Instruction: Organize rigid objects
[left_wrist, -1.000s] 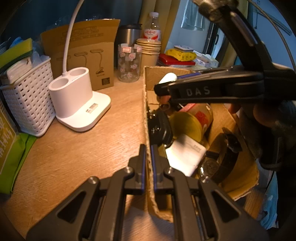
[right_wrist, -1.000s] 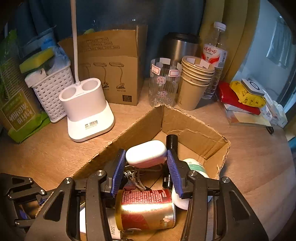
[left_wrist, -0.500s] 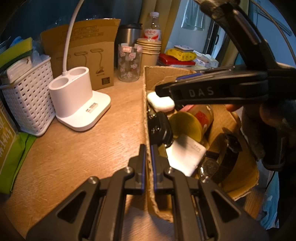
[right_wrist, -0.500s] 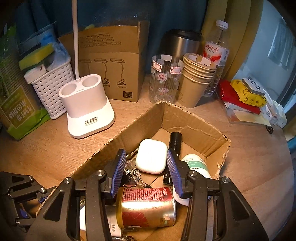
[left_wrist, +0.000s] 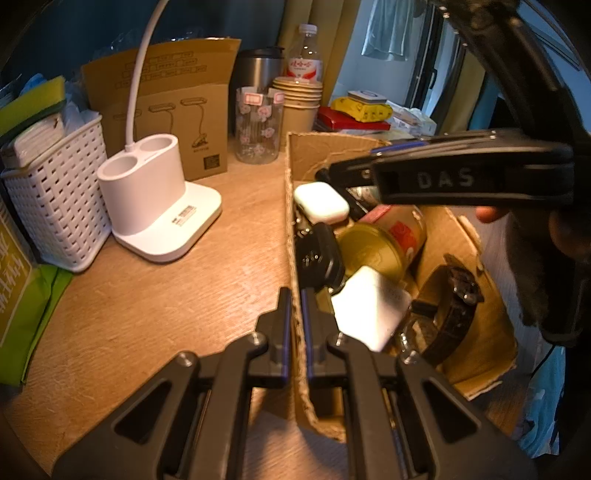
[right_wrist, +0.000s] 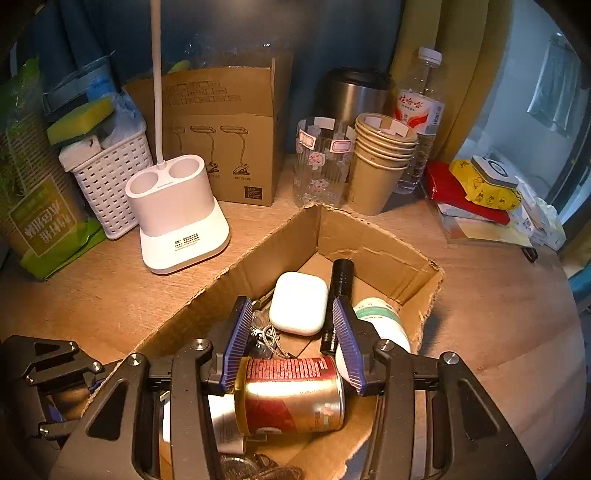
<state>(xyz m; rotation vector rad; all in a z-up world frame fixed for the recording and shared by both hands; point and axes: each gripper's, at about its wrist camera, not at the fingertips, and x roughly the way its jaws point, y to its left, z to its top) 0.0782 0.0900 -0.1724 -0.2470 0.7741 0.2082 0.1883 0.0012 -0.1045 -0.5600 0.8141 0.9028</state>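
While resting in the box (right_wrist: 373, 254), the earbud case (right_wrist: 298, 302) lies beyond parted fingers (right_wrist: 236, 339).

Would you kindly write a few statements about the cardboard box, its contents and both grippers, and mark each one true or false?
1. The left gripper is shut on a side wall of the open brown cardboard box. True.
2. The right gripper grips the white rounded plastic case. False: its jaws are open and the case lies loose in the box.
3. A red and gold metal can lies on its side inside the box. True.
4. The black cylindrical flashlight stands on the wooden table outside the box. False: it lies inside the box, beside the case.
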